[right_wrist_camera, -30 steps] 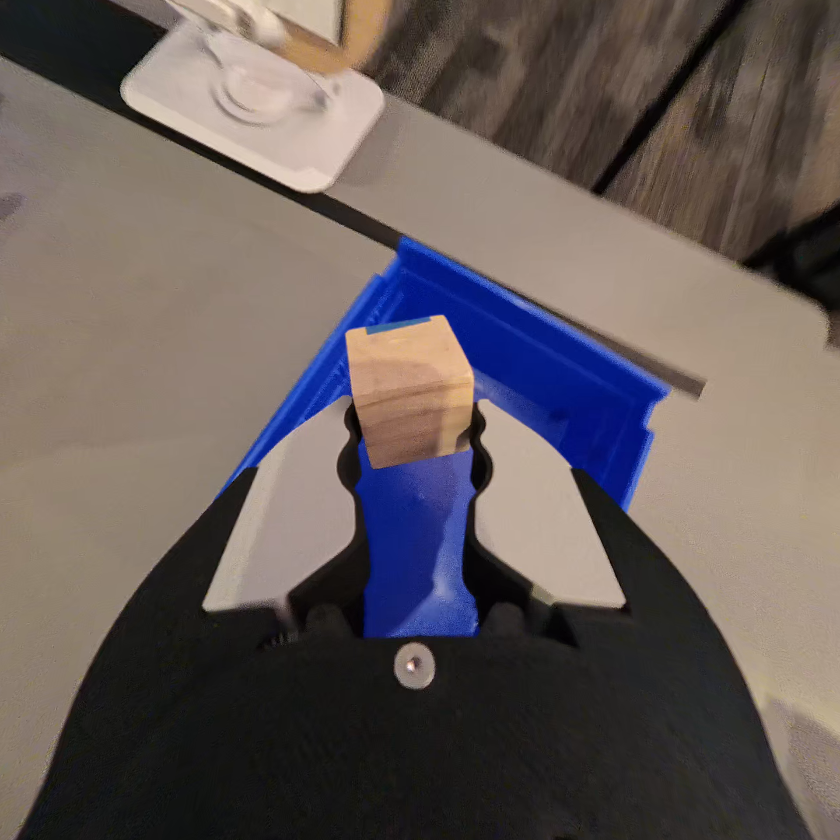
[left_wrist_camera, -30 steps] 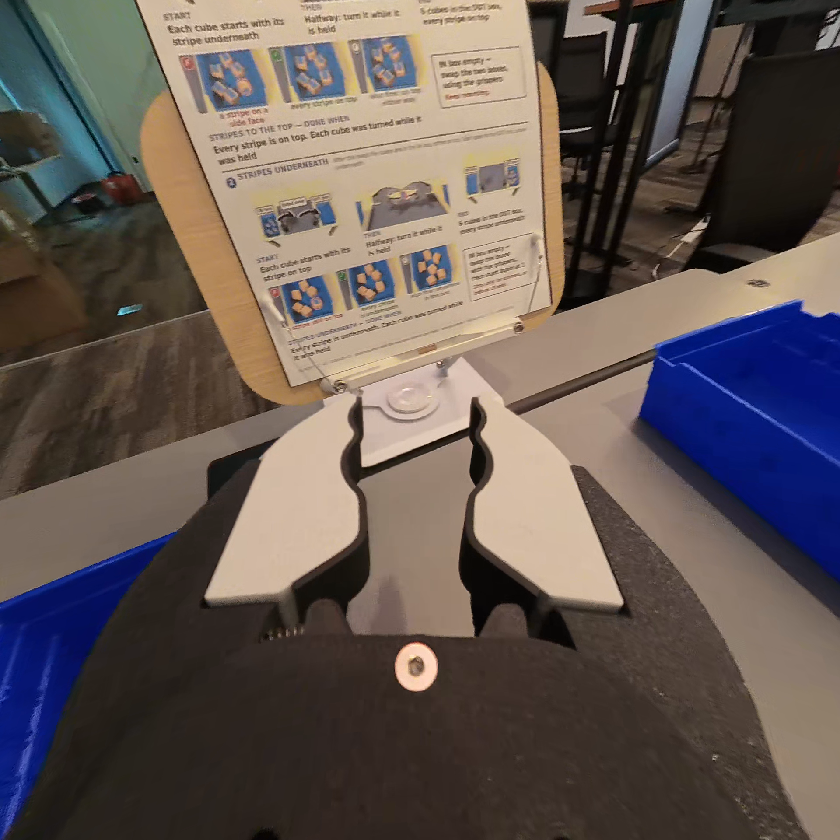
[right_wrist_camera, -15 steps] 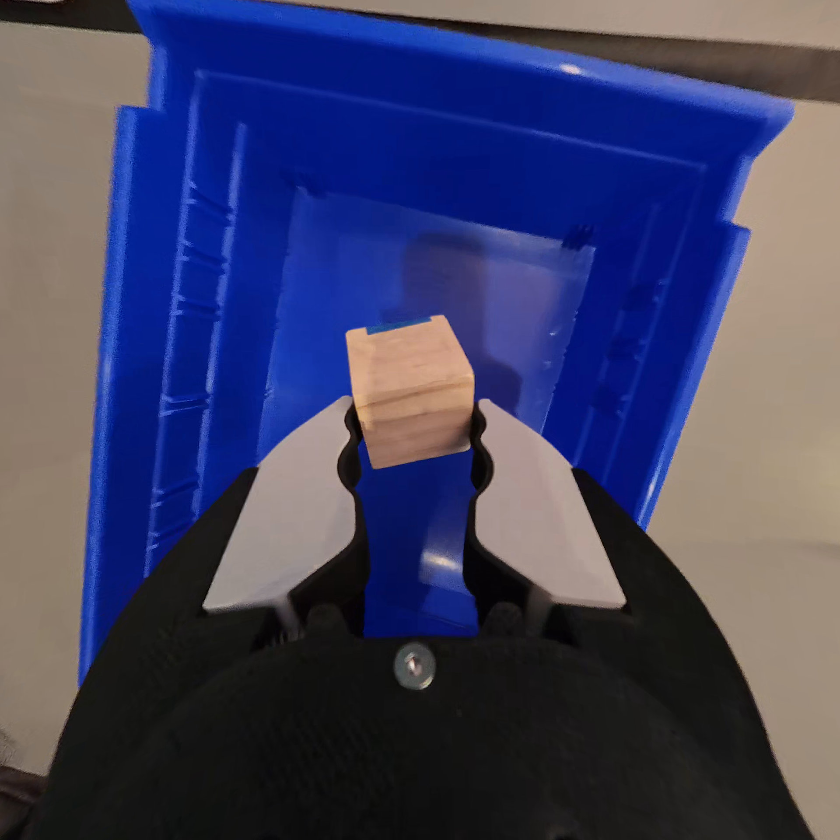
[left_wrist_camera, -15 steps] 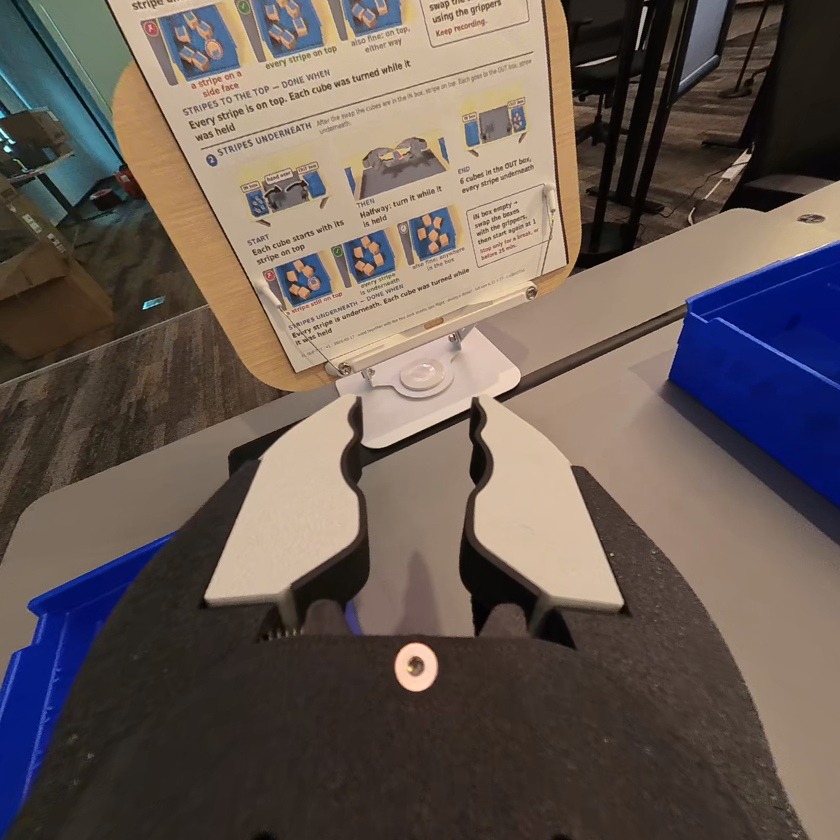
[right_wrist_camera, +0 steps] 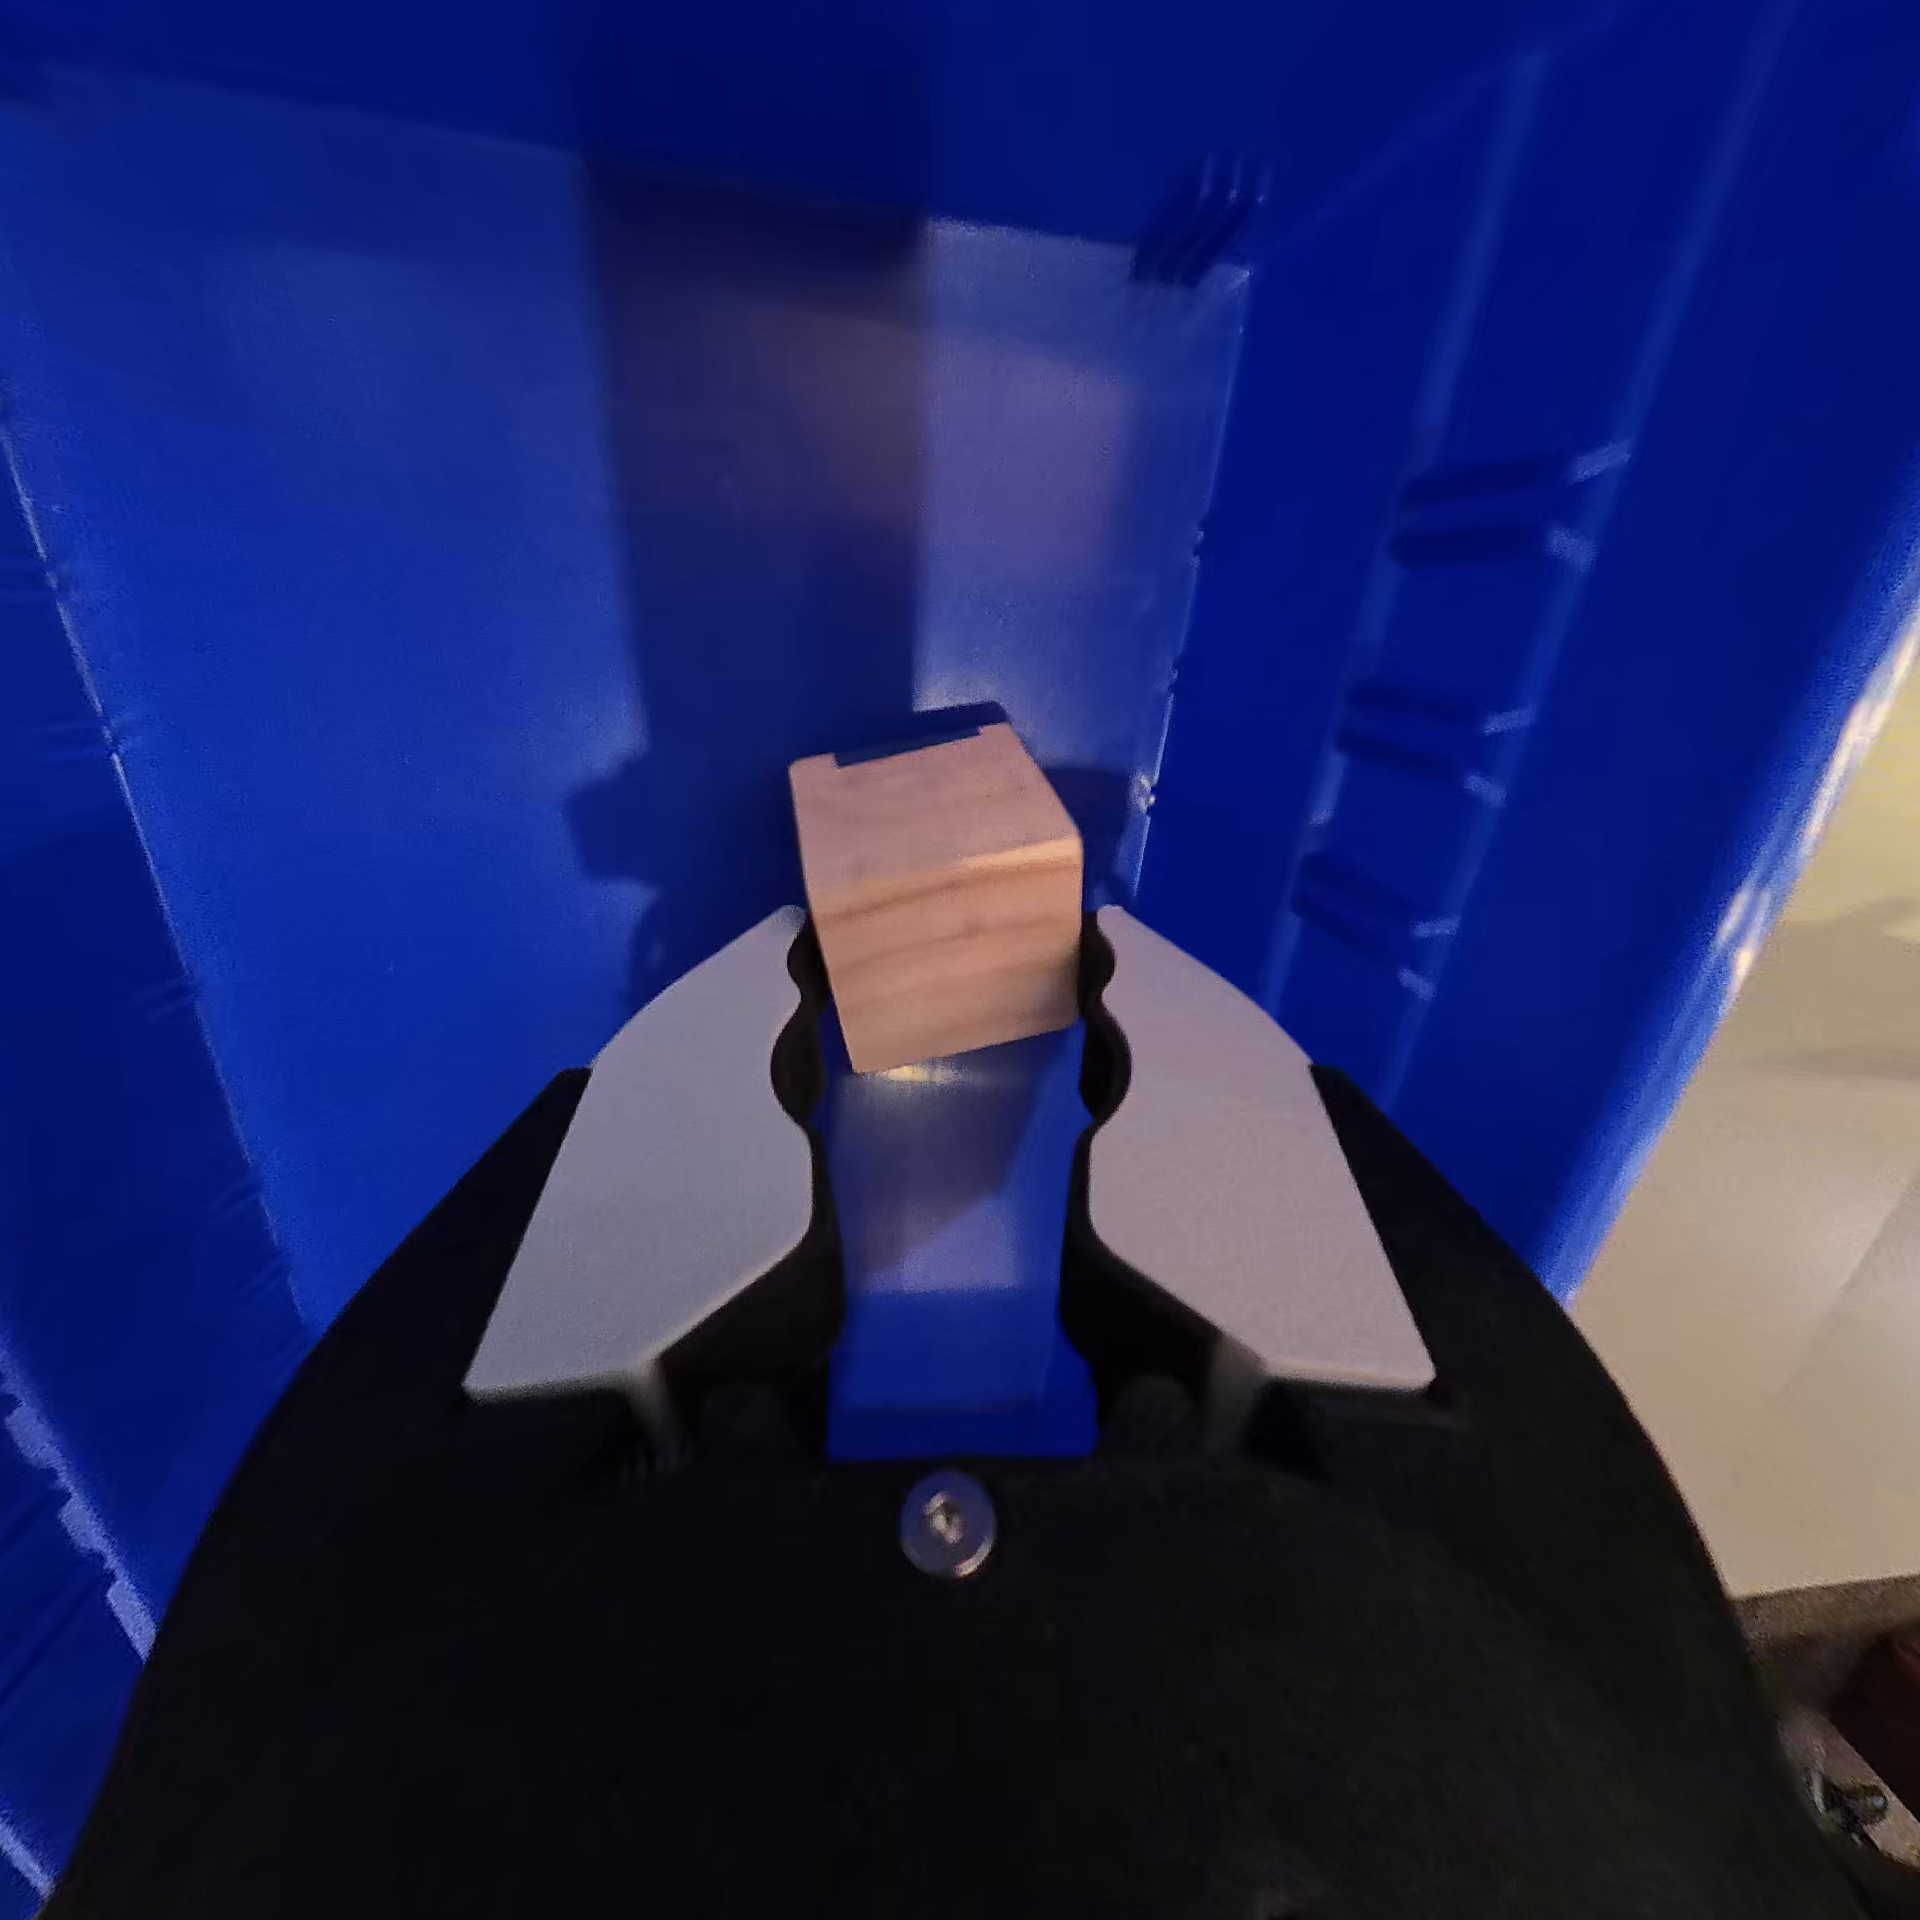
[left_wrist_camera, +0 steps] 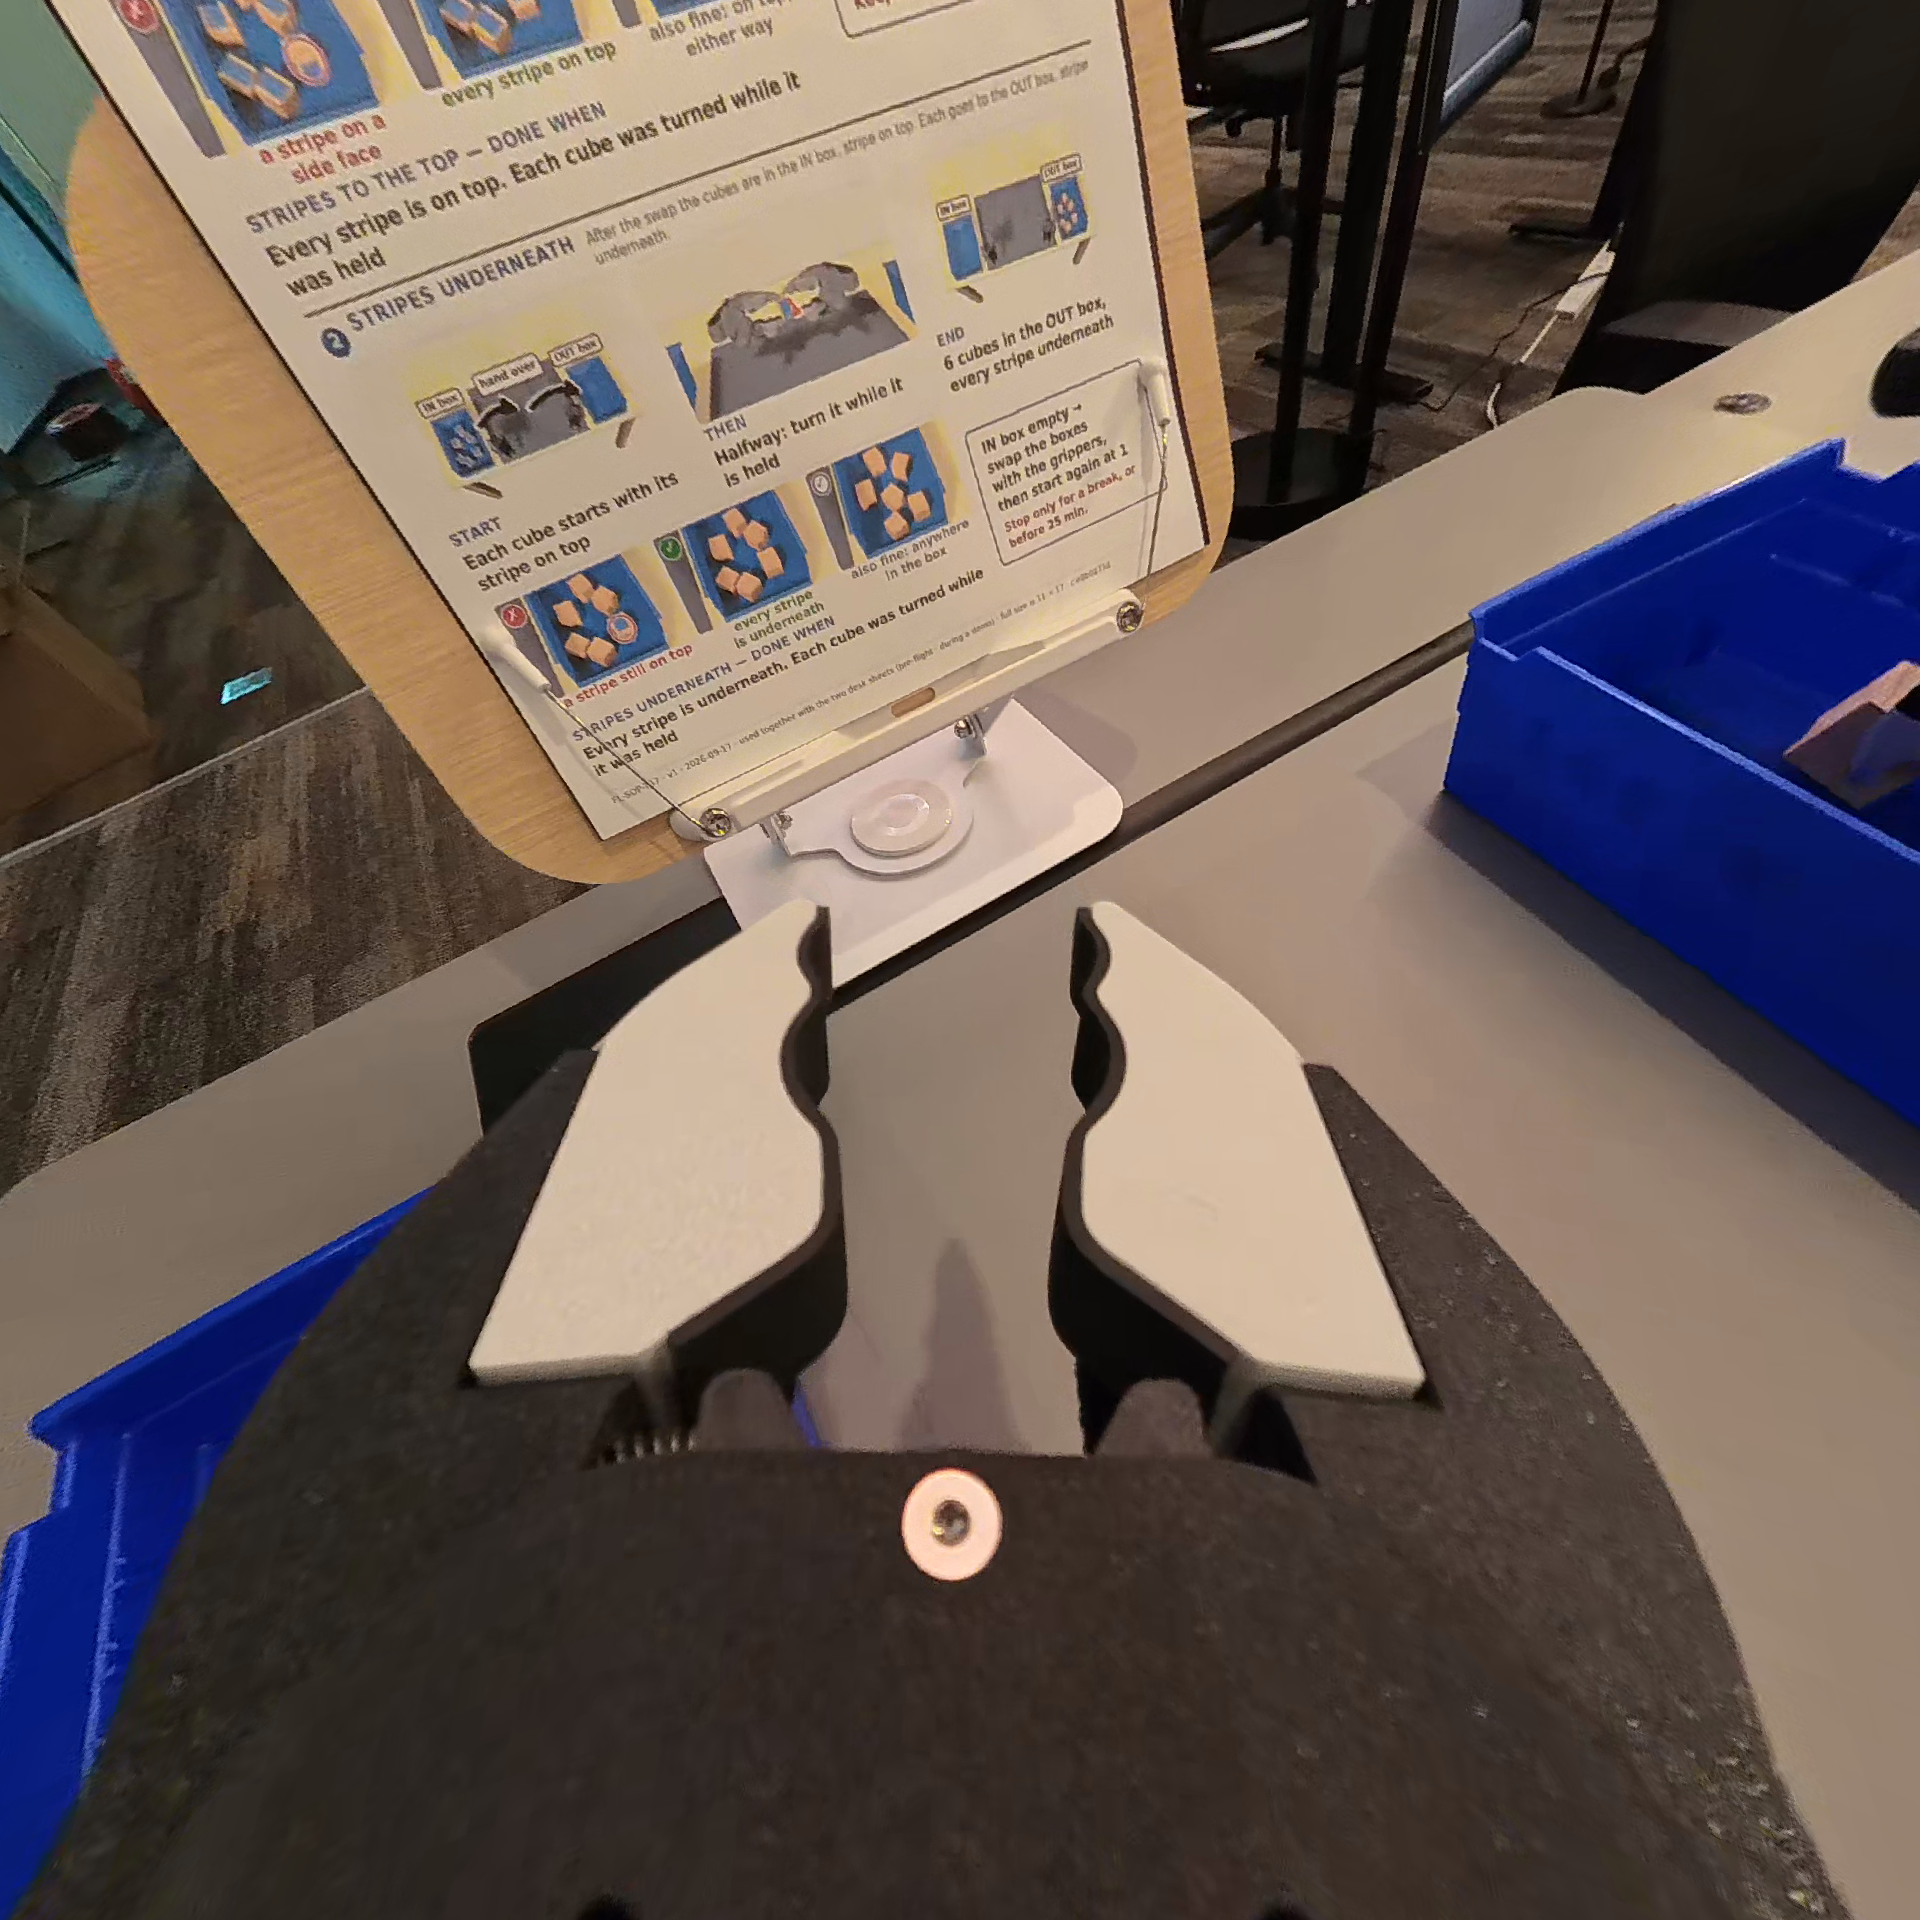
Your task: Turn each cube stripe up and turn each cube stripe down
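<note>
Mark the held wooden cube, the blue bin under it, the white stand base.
Wooden cube [right_wrist_camera: 935, 883], right wrist view, front face.
Blue plastic bin [right_wrist_camera: 416, 582], right wrist view, inner floor.
White stand base [left_wrist_camera: 1049, 821], left wrist view, flat plate.

Count at this moment: few items, all on the bench [left_wrist_camera: 1351, 1039].
One wooden cube [right_wrist_camera: 940, 899]; two blue bins [left_wrist_camera: 1662, 748] [left_wrist_camera: 62, 1558]; one instruction sheet [left_wrist_camera: 675, 364] on one stand [left_wrist_camera: 935, 831]; two grippers [left_wrist_camera: 951, 925] [right_wrist_camera: 945, 925].

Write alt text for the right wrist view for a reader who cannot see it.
The right gripper holds a wooden cube between its fingertips, low inside a blue bin. A blue stripe shows at the cube's far edge, facing away from the camera. A pale tabletop shows at the right.
</note>
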